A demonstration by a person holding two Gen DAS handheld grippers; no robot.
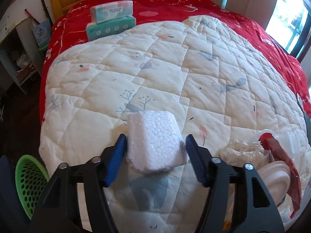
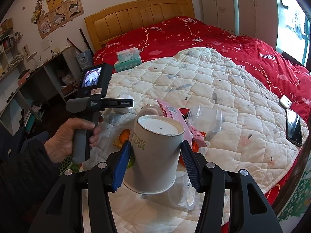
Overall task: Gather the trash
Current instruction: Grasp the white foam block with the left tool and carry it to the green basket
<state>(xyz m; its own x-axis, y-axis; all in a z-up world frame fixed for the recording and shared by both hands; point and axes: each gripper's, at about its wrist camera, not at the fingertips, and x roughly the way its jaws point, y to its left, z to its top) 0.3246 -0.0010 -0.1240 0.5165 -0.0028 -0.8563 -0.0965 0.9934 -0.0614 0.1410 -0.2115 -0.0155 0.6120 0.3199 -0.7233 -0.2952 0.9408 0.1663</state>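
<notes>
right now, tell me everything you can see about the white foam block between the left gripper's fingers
The foam block is a chunky white piece of beaded polystyrene, roughly box-shaped with rounded, crumbly edges and a grey smudge on its right corner. It lies on the cream quilted blanket, between the blue pads of the left gripper. The left pad is against its side; the right pad stands just beside the smudged corner, and contact there is unclear. It looks intact and light.

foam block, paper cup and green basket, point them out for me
foam block [image 1: 155, 141], left wrist view, on its pebbled top face
paper cup [image 2: 155, 155], right wrist view, on its grey side wall
green basket [image 1: 31, 182], left wrist view, on its perforated inner wall
</notes>
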